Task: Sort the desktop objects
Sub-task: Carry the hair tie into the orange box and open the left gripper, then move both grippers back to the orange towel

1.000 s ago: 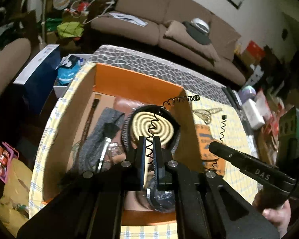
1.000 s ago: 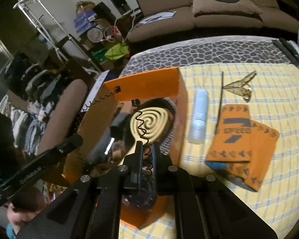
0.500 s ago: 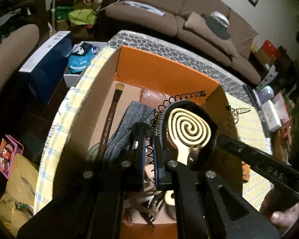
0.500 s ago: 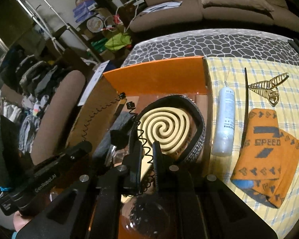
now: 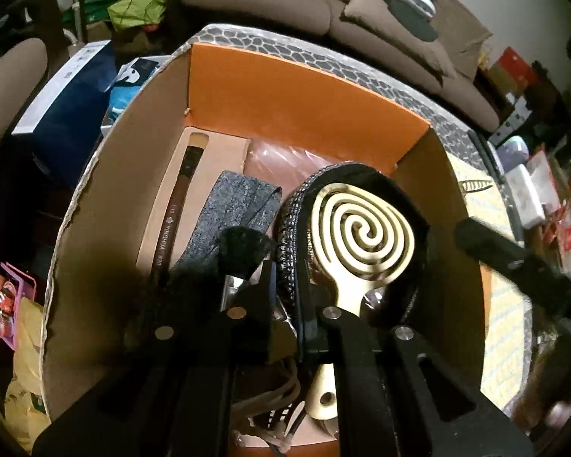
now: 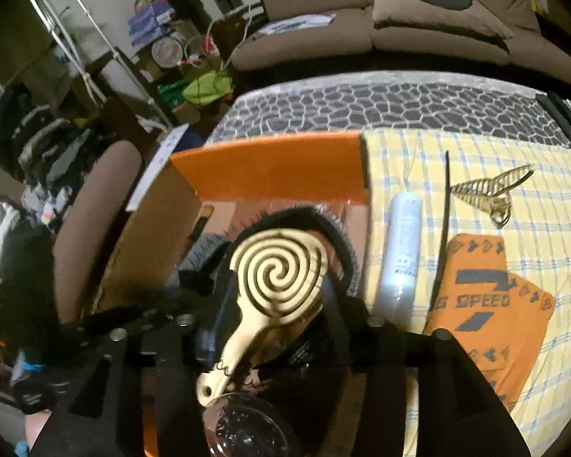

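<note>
Cardboard box (image 5: 293, 87) holds a spiral brush (image 5: 361, 228); both grippers' spread fingers partly hide it.

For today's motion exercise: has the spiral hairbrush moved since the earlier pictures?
Yes. The spiral hairbrush has dropped lower into the orange box, its handle now tilted left, judged against the white bottle beside the box.

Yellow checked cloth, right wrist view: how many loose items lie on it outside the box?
4: white tube beside the box, thin black stick, gold hair clip behind, orange sock nearest. Others may be hidden.
</note>
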`<state>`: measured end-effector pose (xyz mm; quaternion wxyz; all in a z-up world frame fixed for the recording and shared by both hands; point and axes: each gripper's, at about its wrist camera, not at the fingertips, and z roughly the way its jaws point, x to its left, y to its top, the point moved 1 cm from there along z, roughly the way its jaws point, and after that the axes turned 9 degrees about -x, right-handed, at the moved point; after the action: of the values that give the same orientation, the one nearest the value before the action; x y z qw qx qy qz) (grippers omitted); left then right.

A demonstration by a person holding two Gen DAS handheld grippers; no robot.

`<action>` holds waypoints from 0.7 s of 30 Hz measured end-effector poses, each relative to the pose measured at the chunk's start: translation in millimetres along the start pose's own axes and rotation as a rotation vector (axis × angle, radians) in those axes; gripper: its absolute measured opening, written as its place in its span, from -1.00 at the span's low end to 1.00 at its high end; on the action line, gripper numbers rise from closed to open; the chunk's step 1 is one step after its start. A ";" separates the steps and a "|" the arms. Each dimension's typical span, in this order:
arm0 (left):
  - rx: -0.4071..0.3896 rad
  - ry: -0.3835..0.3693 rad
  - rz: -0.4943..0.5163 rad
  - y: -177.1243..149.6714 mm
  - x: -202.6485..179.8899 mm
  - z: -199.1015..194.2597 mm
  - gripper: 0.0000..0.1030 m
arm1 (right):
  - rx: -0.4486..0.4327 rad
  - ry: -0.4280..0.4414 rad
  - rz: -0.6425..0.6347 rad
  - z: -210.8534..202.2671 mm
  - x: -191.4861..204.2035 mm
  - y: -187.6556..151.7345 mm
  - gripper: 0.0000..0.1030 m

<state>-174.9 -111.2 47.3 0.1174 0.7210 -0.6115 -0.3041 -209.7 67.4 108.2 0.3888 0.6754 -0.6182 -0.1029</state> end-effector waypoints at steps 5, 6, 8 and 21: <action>-0.013 0.003 -0.008 1.7 2.6 -7.7 -0.71 | -0.047 0.008 0.048 -24.9 -16.2 11.1 0.20; -0.021 0.003 -0.010 2.7 2.7 -10.8 -0.64 | -0.058 0.010 0.059 -31.5 -21.4 12.6 0.20; -0.051 0.016 -0.003 5.0 0.6 -20.2 -0.25 | -0.072 0.007 0.072 -41.3 -29.4 16.1 0.20; -0.191 -0.043 0.104 2.2 -58.0 -55.7 1.00 | -0.120 -0.120 0.163 -84.5 -115.6 12.9 0.67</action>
<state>-148.2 -67.7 109.5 0.1879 0.6672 -0.6186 -0.3699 -191.9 207.7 134.3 0.3981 0.5909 -0.6859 -0.1479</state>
